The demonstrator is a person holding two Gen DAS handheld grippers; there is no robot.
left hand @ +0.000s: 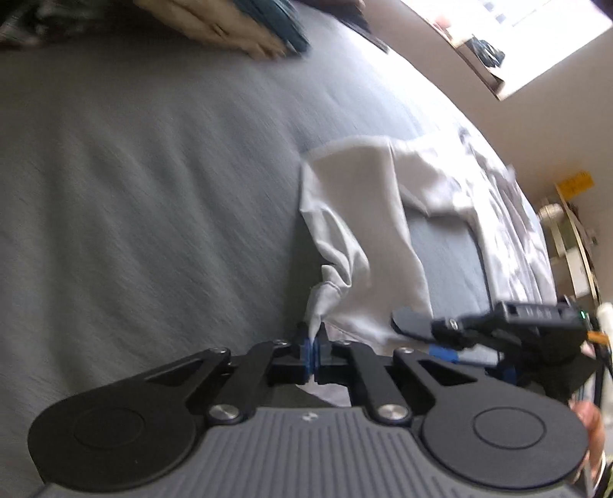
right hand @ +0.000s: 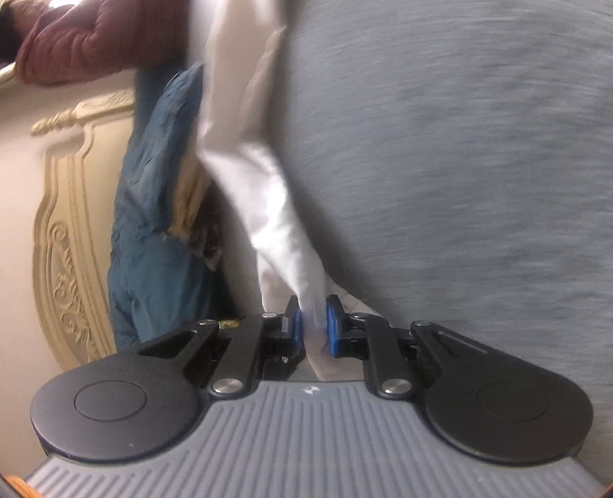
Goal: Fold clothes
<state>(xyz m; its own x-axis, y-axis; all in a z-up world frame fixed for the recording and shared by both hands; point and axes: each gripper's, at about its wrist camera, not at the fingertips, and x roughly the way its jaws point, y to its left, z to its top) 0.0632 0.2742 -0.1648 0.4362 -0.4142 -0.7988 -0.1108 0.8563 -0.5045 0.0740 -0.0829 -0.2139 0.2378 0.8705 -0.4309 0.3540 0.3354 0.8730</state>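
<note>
A white garment [left hand: 364, 214] lies crumpled on a grey bedsheet [left hand: 153, 172]. My left gripper [left hand: 314, 350] is shut on a thin corner of that cloth, its blue pads pressed together around it. In the left wrist view my right gripper [left hand: 417, 325] shows low at the right, just beside the left one, over the same edge of the cloth. In the right wrist view my right gripper [right hand: 315, 325] is shut on a bunched fold of the white garment [right hand: 253, 168], which runs up and away from the blue pads across the grey bedsheet [right hand: 459, 153].
Folded beige and teal clothes [left hand: 245, 27] lie at the far end of the bed. A teal garment [right hand: 153, 214] and a dark red quilted one [right hand: 99, 42] sit by a carved cream headboard [right hand: 65, 237]. A patterned white cloth [left hand: 513, 230] covers the bed's right side.
</note>
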